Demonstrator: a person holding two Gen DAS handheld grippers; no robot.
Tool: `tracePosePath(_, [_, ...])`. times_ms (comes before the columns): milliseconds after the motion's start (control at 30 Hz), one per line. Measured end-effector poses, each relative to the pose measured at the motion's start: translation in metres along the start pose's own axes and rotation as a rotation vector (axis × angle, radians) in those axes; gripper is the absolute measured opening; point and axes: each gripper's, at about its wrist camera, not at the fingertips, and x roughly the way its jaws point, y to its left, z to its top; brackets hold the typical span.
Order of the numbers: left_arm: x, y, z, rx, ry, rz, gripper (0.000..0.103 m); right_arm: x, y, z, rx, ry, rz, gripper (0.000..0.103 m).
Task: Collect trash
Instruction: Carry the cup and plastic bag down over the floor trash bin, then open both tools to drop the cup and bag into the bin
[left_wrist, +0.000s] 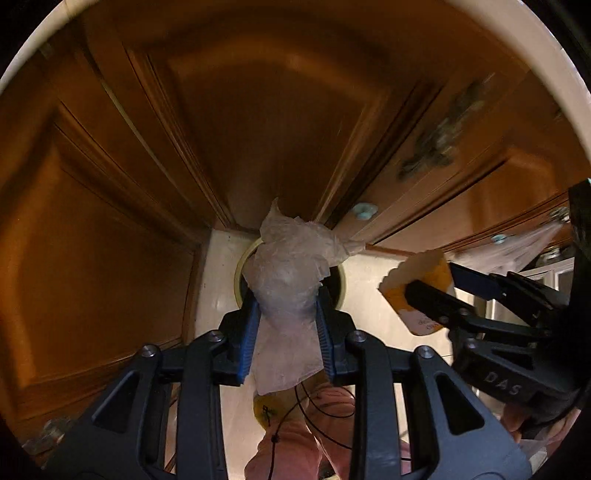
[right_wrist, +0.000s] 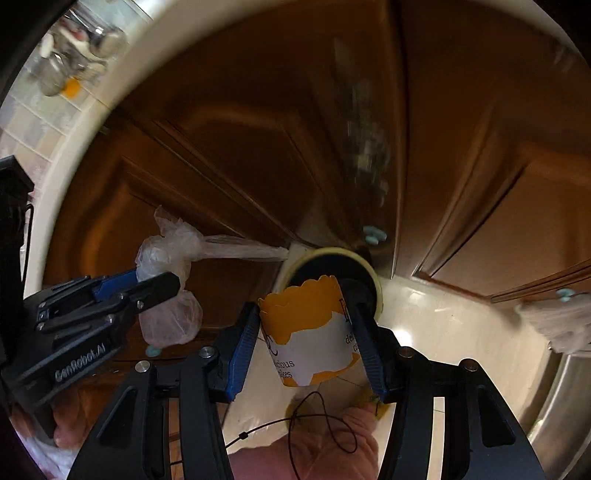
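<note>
In the left wrist view my left gripper (left_wrist: 286, 295) points down, shut on a crumpled clear plastic bag (left_wrist: 288, 266). Right under the bag stands a round bin (left_wrist: 242, 266) with a cream rim and a dark inside. In the right wrist view my right gripper (right_wrist: 303, 301) is shut on a yellow and white paper cake cup (right_wrist: 310, 332), which hangs over the near edge of the bin (right_wrist: 371, 271). Each gripper shows in the other's view: the right gripper (left_wrist: 432, 280) with the cup (left_wrist: 417, 269), and the left gripper (right_wrist: 155, 278) with the bag (right_wrist: 170, 321).
Brown wooden cabinet doors (left_wrist: 258, 129) with pale blue knobs (right_wrist: 373, 234) stand close behind the bin. The floor (right_wrist: 443, 325) is pale tile. A steel appliance front (right_wrist: 554, 387) is at the right. A person's pink clothing (left_wrist: 295, 443) shows below the grippers.
</note>
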Motion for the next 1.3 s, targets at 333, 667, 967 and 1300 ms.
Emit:
tracePosePath(333, [0.089, 0.027, -0.022, 0.005, 0.105, 0.039, 0.047, 0.108, -0.016, -0.017, 0.085, 0.032, -0.003, 0.071])
tracePosePath(667, [0.062, 0.018, -0.004, 0.039, 0.092, 0.052, 0.063, 0.076, -0.012, -0.006, 0.113, -0.008, 0.009, 0.074])
tracePosePath(967, [-0.055, 0.008, 0.008, 0.044, 0.023, 0.024, 0.063, -0.043, 0.039, -0.009, 0.074, -0.075, -0.035, 0.077])
tracePosePath(1300, [-0.244, 0.004, 0.021, 0.087, -0.180, 0.012, 0.063, -0.209, 0.118, -0.008, 0.003, -0.300, -0.103, 0.081])
